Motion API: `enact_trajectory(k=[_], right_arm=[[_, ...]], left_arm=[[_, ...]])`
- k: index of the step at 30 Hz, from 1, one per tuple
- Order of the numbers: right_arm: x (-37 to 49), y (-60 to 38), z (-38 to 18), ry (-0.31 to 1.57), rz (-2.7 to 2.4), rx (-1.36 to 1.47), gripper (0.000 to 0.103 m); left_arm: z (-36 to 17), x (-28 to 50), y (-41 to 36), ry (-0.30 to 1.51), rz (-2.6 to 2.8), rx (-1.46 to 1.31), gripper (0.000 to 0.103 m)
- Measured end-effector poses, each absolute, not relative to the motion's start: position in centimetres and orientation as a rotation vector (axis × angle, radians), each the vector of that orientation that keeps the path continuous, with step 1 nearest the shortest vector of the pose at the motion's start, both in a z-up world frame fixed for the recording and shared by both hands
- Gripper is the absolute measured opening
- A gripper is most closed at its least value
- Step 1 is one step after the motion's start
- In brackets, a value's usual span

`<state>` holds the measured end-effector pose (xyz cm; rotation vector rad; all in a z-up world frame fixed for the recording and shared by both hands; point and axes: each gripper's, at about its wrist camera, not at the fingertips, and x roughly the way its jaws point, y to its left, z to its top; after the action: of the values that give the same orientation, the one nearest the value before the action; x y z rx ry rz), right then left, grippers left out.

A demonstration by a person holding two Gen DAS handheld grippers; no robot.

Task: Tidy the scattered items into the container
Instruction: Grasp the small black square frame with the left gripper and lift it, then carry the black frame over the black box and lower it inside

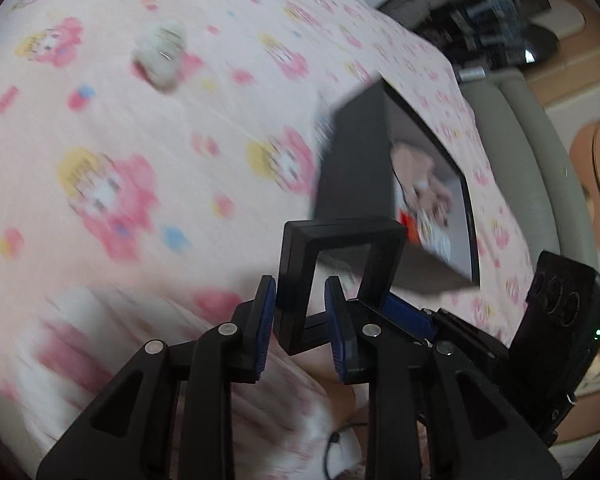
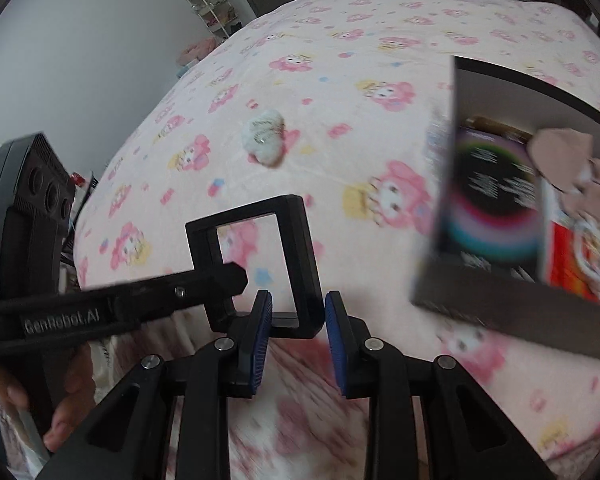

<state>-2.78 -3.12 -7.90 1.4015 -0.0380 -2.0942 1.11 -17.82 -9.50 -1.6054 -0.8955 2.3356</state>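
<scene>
Two grippers share one square black frame [image 1: 340,276]: left gripper [image 1: 300,320] and right gripper [image 2: 296,320] each clamp a side bar, above the bed [image 2: 340,60] near the dark box [image 2: 520,208]. Rigid, probably light; its clear centre looks fragile, so hold the bars.

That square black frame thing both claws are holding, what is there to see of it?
The black frame is a small, thick-edged square, plastic by its look, with a clear window that shows the pink bedspread behind it. It is held up above the bed, tilted. The left gripper clamps one side and the right gripper pinches its bottom edge. The open dark box stands nearby, apart from it.
</scene>
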Motion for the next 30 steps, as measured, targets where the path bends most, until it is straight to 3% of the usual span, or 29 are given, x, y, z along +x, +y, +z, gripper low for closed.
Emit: enact_trajectory(k=[4,13,19,30], right_arm=[[-0.7,2.2,-8.6,-0.054,-2.124,1.451,0.025],[-2.3,11.5,-14.2,-0.319,-2.144,1.636,0.025],[-3.4,12.8,-17.3,-0.372,-2.104,1.735,0.025],[-3.8,12.1,-18.1,-0.401,-2.121,1.728,0.025]], left_arm=[[-11.1,1.0,-12.2,-0.797,2.237,-1.678,0.024],[-17.1,-3.2,-4.7,-0.602,2.102,-1.803,0.025],[-18.5,-4.0,-3.7,-0.494,2.118,-1.853,0.025],[-18.3,-2.2,-4.0,-0.428,2.192,-1.836,0.024]])
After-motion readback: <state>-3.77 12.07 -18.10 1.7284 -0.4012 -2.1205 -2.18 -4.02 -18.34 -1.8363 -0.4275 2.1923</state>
